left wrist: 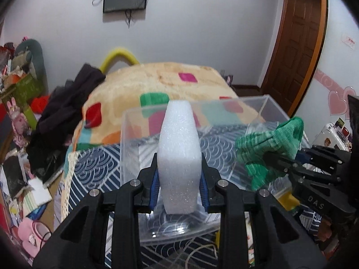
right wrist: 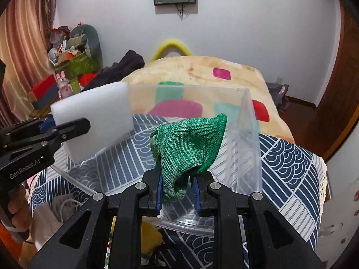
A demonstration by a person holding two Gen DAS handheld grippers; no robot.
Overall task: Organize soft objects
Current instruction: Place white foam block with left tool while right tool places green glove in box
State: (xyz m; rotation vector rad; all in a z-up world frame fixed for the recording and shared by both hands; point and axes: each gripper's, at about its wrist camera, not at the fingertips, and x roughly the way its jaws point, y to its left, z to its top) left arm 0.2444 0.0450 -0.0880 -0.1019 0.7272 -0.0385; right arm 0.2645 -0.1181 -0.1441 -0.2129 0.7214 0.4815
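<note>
both wrist views close, facing forward over clear box [left wrist: 264, 107] [right wrist: 244, 116]; bed [left wrist: 157, 76] shared.

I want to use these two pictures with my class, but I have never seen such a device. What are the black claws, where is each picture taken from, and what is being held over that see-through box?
The claws are hand-held two-finger grippers, one in each of a person's hands; there is no robot arm. Each carries a wide-angle camera that looks along its own fingers.

In the left camera's picture, the left gripper is shut on a white foam block. In the right camera's picture, the right gripper is shut on a green knitted cloth. Each gripper also shows at the edge of the other's picture.

Both are held at a clear plastic box, which stands on a blue patterned cloth spread over a bed with a yellowish blanket.
</note>
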